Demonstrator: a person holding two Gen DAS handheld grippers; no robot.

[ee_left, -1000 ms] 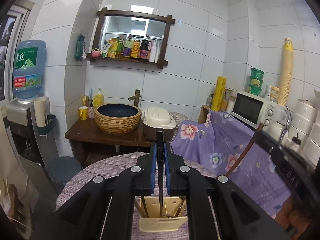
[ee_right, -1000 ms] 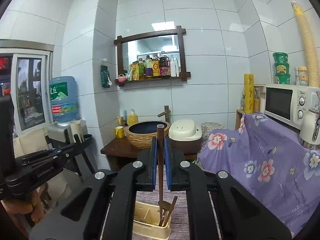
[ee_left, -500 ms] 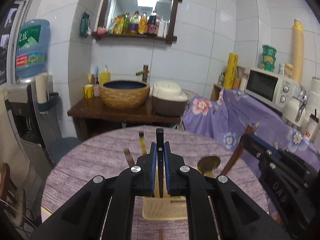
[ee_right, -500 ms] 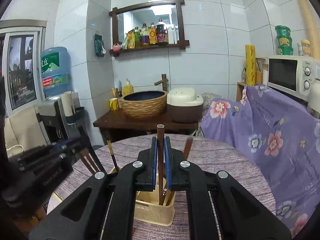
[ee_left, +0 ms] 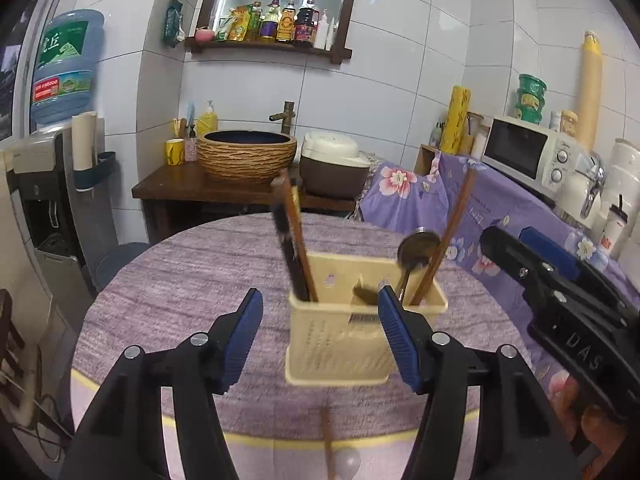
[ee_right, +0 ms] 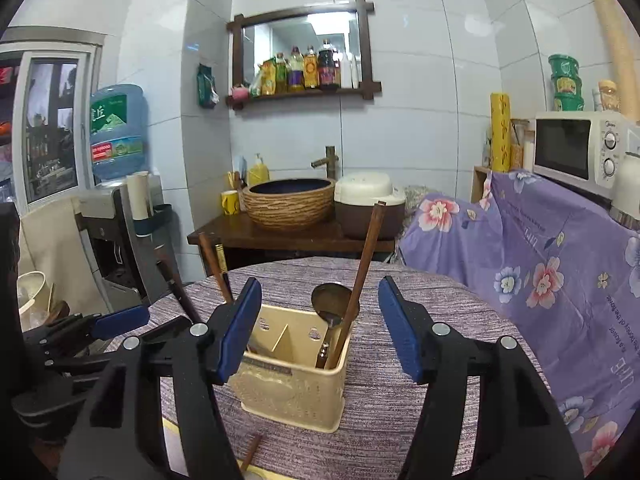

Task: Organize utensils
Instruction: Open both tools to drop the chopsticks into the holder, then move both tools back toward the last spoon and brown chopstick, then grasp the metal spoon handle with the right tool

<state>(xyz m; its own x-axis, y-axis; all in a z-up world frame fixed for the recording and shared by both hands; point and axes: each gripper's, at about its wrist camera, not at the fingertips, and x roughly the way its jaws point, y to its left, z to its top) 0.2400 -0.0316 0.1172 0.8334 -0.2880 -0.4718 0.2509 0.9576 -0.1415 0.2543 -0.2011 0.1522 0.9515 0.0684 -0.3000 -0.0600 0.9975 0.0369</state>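
Observation:
A cream plastic utensil holder stands on the round purple-clothed table. Its left compartment holds dark chopsticks. Its right compartment holds a brown chopstick and a metal spoon. My left gripper is open and empty, just in front of the holder. My right gripper is open and empty, just above the holder, and it shows at the right in the left wrist view. Another wooden-handled spoon lies on the table near me.
Behind the table stand a wooden counter with a woven basin, a rice cooker and a water dispenser. A purple floral cloth covers furniture at the right, with a microwave on it.
Both grippers have opened and let go of the utensils they held, which now stand in the holder. Both grippers have moved lower and nearer to the holder.

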